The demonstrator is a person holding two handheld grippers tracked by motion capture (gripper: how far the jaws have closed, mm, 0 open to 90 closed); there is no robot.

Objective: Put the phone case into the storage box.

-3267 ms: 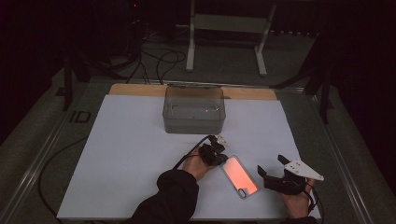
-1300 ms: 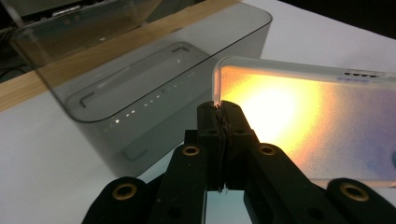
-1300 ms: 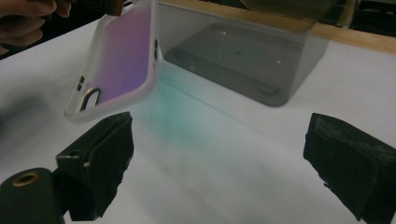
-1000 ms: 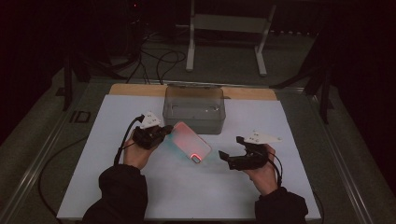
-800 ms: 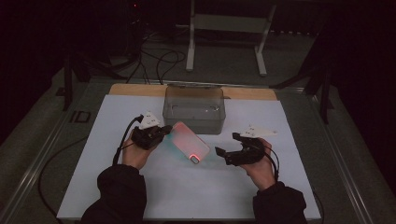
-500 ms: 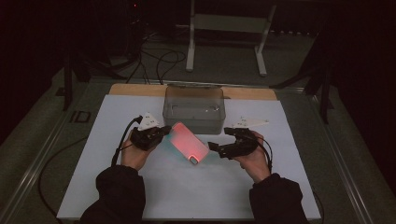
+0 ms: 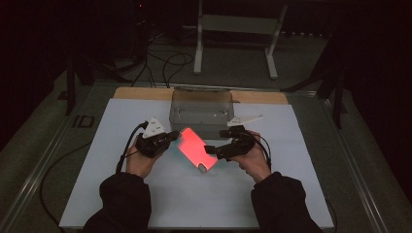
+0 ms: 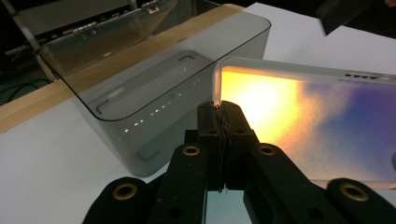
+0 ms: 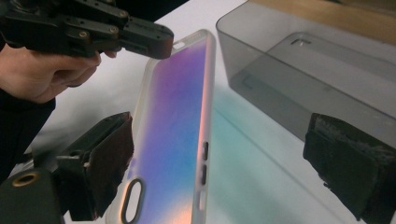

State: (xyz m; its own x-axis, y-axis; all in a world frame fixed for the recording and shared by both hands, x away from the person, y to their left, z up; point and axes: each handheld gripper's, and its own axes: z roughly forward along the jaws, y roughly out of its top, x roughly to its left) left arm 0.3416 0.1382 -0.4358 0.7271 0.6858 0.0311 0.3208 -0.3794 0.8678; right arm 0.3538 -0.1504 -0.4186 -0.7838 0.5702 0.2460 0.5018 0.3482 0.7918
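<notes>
The left gripper is clamping 1 corner of the iridescent translucent plastic phone case; the right gripper is gaping wide around its opposite end.

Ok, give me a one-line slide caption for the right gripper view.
Open right gripper straddles an iridescent phone case held by the left gripper, beside a clear bin.

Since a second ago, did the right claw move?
Yes. The right claw slid left, toward the phone case in front of the grey box; its jaws now sit open around the case's end.
</notes>
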